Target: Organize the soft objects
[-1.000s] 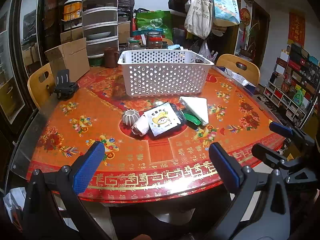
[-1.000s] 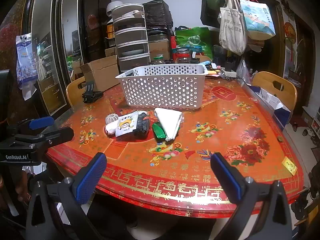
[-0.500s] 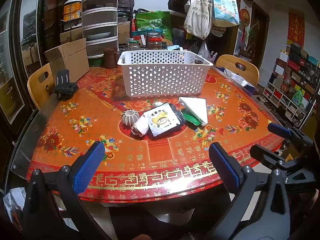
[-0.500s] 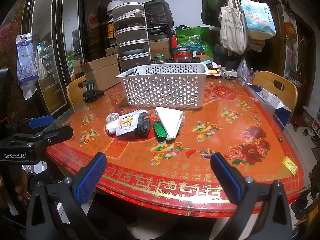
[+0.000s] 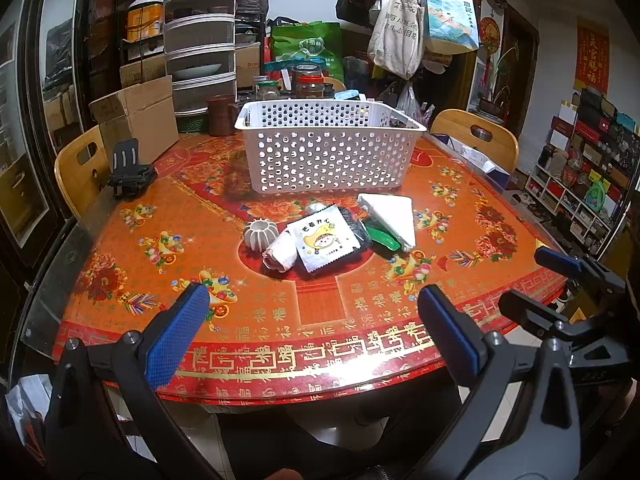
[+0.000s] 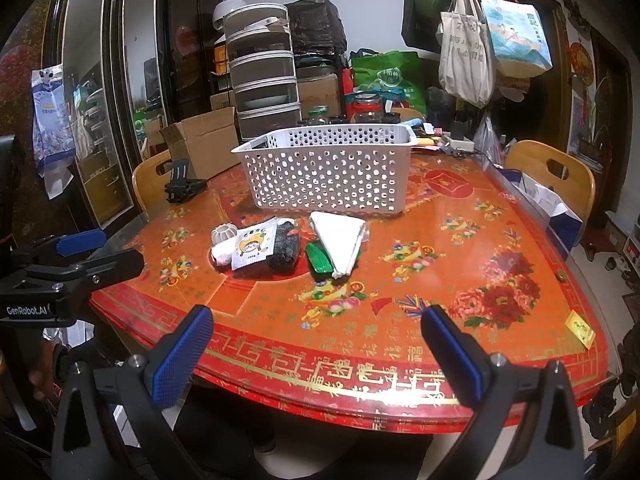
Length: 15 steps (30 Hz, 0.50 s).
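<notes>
Hovering at the surface's (image 5: 120, 276) near edge, both claws spread wide and empty.
Left claw (image 5: 308, 332) and right claw (image 6: 316, 348) sit short of the soft pile: cartoon pouch (image 5: 326, 238), white roll (image 5: 280, 250), folded cloth (image 5: 390, 214) and green packet (image 5: 382, 236), bunched at 12 o'clock just before the white basket (image 5: 328, 156). Risk (my judgement): overlapping pieces may drag out together, or the ribbed holder (image 5: 260, 234) at 11 o'clock gets knocked. Bare room lies at 3 and 9 o'clock.

Before me, soft items clustered mid-desk: white roll (image 5: 281, 251), cartoon packet (image 5: 325, 239) overlapping dark cloth (image 5: 357, 227), folded white cloth (image 5: 392, 213); white perforated basket (image 5: 328, 148) stands beyond.
</notes>
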{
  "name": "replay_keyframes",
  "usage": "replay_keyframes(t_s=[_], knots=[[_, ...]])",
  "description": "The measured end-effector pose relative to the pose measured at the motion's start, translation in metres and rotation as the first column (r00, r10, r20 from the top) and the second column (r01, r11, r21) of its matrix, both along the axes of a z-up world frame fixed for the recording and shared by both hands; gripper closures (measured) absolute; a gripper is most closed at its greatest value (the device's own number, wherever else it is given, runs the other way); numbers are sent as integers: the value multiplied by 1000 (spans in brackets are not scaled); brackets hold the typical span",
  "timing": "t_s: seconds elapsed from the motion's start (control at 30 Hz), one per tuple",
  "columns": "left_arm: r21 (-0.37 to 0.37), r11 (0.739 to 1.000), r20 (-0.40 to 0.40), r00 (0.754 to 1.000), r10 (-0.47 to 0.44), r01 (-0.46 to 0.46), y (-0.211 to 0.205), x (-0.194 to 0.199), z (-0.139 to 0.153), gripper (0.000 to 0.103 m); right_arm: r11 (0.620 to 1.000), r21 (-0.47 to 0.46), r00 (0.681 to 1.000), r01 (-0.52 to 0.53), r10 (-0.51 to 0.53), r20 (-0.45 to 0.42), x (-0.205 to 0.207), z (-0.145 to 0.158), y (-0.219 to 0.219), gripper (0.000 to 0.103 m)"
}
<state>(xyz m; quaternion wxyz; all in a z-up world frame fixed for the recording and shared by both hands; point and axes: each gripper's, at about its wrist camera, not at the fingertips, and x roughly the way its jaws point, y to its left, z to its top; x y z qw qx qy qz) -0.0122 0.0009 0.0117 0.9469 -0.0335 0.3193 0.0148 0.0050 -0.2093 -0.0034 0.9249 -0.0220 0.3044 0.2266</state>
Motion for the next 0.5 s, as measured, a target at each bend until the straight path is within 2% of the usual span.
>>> replay_keyframes(t_s=[0.5], knots=[[0,1000,2,1000,1,-1,0,0,0,0,1000,-2,1000,1,-1,-2,-1,-1,1,0]])
